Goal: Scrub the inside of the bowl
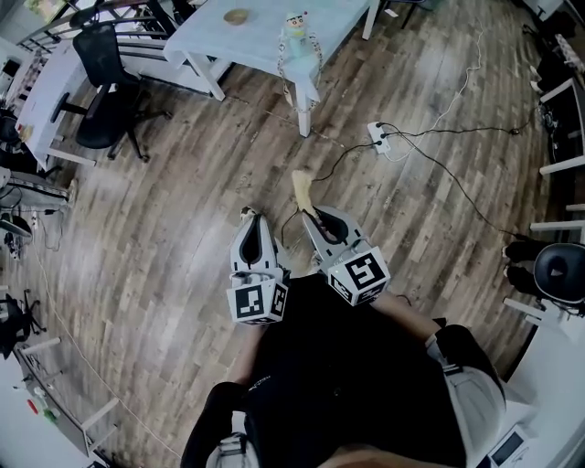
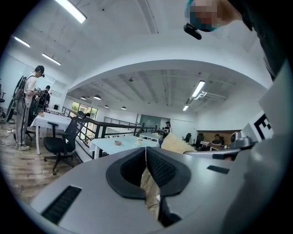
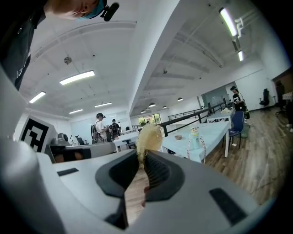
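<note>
Wood floor (image 1: 164,228) (power strip (image 1: 378,137)); bowl (image 1: 236,16) on table (image 1: 265,46).

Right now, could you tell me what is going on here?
A person stands on the wooden floor with a gripper in each hand, some way from the light table. The right gripper is shut on a yellowish scrubbing pad. The left gripper is shut and empty. The bowl sits untouched on the table, so scrubbing has not begun.

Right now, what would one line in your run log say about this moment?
left tool: shut, empty | right tool: shut on yellow scrubber | bowl: on far table, untouched | scrubbing: not begun
</note>
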`<action>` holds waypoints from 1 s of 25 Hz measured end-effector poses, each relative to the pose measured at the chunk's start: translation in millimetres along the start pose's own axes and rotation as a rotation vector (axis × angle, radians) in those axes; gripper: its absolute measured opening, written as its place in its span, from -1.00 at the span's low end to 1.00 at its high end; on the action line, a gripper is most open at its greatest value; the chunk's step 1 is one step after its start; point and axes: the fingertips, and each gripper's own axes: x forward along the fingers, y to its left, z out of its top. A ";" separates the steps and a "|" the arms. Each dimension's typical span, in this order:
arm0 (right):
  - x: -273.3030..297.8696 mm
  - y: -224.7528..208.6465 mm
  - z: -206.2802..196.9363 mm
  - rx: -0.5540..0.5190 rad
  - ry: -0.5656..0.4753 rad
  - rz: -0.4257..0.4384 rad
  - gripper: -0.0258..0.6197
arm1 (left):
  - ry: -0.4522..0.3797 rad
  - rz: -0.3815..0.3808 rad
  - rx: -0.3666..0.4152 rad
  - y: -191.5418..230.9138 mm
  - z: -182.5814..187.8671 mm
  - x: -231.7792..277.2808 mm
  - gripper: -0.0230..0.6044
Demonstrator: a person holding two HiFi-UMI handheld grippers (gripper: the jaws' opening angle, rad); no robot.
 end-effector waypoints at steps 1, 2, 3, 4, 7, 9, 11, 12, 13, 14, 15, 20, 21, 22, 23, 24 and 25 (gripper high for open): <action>6.1 -1.4 1.3 -0.001 -0.003 -0.006 -0.79 | 0.000 -0.006 0.002 4.1 0.9 5.0 -0.87; 13.3 -3.1 2.6 -0.002 -0.005 -0.014 -0.79 | -0.001 -0.013 0.002 9.6 1.9 10.7 -0.87; 21.4 -5.1 3.9 -0.003 -0.006 -0.022 -0.79 | -0.001 -0.018 0.000 16.1 2.9 17.1 -0.88; 29.8 -7.1 5.4 -0.005 -0.006 -0.032 -0.79 | 0.000 -0.022 -0.004 23.3 4.0 23.5 -0.88; 54.6 -12.2 10.5 -0.005 0.000 -0.055 -0.79 | -0.005 -0.037 -0.008 45.1 11.4 44.0 -0.87; 75.6 -13.5 12.3 0.000 0.007 -0.062 -0.79 | -0.012 -0.041 -0.007 62.9 18.3 61.4 -0.88; 102.0 -13.7 12.1 0.024 0.025 -0.073 -0.79 | -0.013 -0.041 -0.021 83.6 23.3 80.2 -0.88; 116.3 -12.4 13.6 0.041 0.029 -0.078 -0.79 | -0.013 -0.045 -0.030 93.8 26.2 89.1 -0.88; 130.8 -9.6 17.3 0.053 0.027 -0.080 -0.79 | -0.010 -0.053 -0.034 104.1 29.8 97.8 -0.88; 145.7 -6.0 22.7 0.056 0.021 -0.081 -0.79 | -0.006 -0.064 -0.032 114.5 34.4 106.8 -0.87; 160.5 -3.0 29.1 0.053 0.014 -0.085 -0.79 | -0.002 -0.077 -0.026 124.7 40.0 116.5 -0.88; 230.3 -3.1 56.0 0.046 -0.010 -0.154 -0.79 | -0.037 -0.161 -0.002 173.5 81.3 165.3 -0.88; 242.9 -2.3 58.5 0.046 -0.013 -0.168 -0.79 | -0.040 -0.172 0.003 184.9 86.5 173.9 -0.88; 254.6 -0.8 59.9 0.046 -0.015 -0.180 -0.79 | -0.039 -0.182 0.006 196.5 89.9 181.8 -0.88; 265.7 0.9 60.4 0.046 -0.015 -0.190 -0.79 | -0.036 -0.191 0.008 208.0 91.9 188.8 -0.87; 276.0 2.8 60.5 0.046 -0.015 -0.198 -0.79 | -0.032 -0.197 0.011 219.2 93.1 194.7 -0.87; 285.7 4.7 60.7 0.044 -0.014 -0.205 -0.79 | -0.028 -0.200 0.012 229.8 94.3 199.7 -0.88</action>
